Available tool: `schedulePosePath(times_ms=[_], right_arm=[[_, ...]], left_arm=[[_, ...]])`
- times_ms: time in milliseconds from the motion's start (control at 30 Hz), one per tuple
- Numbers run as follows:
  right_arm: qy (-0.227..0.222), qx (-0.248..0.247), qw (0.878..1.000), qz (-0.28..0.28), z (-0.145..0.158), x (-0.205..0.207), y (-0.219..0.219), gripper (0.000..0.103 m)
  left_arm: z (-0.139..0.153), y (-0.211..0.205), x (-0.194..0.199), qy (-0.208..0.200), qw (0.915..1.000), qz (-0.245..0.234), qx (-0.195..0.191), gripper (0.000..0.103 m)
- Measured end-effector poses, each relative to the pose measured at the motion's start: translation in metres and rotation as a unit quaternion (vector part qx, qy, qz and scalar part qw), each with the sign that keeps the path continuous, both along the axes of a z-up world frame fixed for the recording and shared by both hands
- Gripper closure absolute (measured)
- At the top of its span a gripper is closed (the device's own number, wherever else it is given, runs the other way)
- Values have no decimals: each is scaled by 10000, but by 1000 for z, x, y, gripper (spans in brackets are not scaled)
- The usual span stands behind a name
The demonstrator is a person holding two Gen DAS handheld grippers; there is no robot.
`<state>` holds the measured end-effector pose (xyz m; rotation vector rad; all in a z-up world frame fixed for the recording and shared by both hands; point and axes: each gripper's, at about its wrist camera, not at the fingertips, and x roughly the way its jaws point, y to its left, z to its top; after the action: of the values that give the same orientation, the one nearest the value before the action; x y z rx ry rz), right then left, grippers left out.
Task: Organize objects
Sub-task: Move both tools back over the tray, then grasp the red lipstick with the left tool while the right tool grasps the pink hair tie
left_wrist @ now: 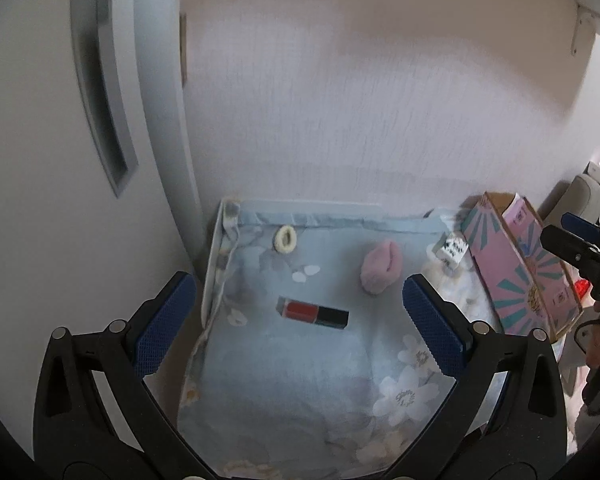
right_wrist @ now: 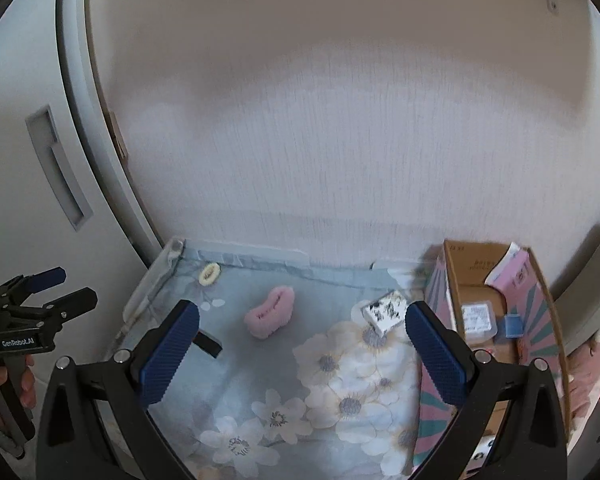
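On the blue floral cloth (left_wrist: 284, 380) lie a red and black lipstick tube (left_wrist: 313, 312), a pink fluffy hair tie (left_wrist: 380, 266), a cream hair tie (left_wrist: 286, 239) and a small white patterned box (left_wrist: 452, 249). My left gripper (left_wrist: 300, 320) is open and empty, hovering just before the lipstick. My right gripper (right_wrist: 302, 354) is open and empty above the cloth, with the pink hair tie (right_wrist: 270, 316) and the white box (right_wrist: 386, 312) ahead of it. The lipstick's black end (right_wrist: 208, 343) peeks from behind its left finger. The cream hair tie (right_wrist: 209, 273) lies at the far corner.
A pink and teal cardboard box (right_wrist: 496, 332) stands open at the cloth's right edge with small packets inside; it also shows in the left wrist view (left_wrist: 520, 268). A white wall rises behind and a white cabinet door (left_wrist: 60, 160) stands on the left.
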<state>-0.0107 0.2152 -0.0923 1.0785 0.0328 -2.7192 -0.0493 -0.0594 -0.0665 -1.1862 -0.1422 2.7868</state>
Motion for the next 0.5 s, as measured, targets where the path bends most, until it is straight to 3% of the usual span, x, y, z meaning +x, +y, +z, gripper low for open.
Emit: schedulePosePath(times_ms=[200,367,500], right_arm=[[-459,-5,9989,21,-60,-15,-4,0],[-503,24,9981,342,-93,-38,-16,0],[-522,78,9962,697,-118,-60,-29,0]], left_arm=[[-55,8,-14,-361,9988,-280,-165,0],[-103,20,-29,-700,9965,-455,-32,0],[-133,33,-38,-774,9956,-507,-149,0]])
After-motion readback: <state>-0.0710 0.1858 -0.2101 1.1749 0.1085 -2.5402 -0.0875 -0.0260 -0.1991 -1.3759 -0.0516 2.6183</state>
